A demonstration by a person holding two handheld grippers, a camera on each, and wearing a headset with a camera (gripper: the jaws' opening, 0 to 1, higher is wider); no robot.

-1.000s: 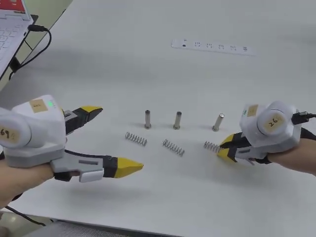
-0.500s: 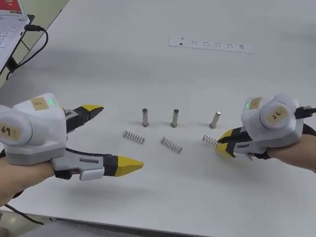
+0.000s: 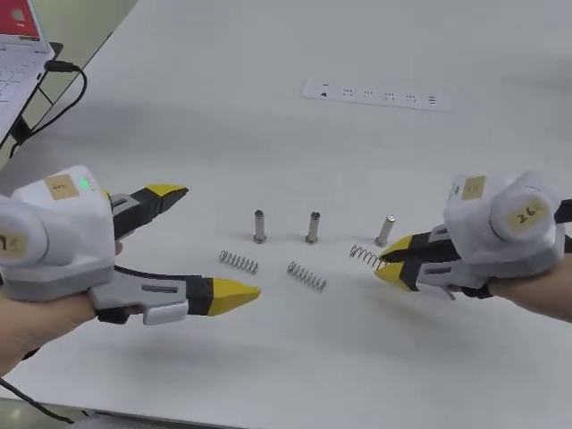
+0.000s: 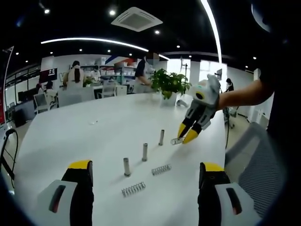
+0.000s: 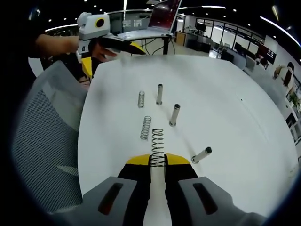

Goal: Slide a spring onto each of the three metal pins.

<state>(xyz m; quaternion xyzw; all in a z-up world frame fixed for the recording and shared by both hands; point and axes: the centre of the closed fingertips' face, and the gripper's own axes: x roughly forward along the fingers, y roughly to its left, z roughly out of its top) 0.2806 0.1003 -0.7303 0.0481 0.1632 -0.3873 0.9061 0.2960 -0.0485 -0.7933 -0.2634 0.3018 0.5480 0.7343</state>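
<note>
Spring (image 3: 364, 255) pinched at one end by right tongs (image 3: 386, 260), just beside the pin (image 3: 386, 230) nearest the surface's right edge. First of three, I'd say; pins bare. Left tongs (image 3: 210, 241) spread, idle. Next: line spring's bore over pin tip.

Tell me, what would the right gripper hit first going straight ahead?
Probably the middle pin, held spring first; the loose middle spring lies just beside that line, so I'm unsure.
</note>
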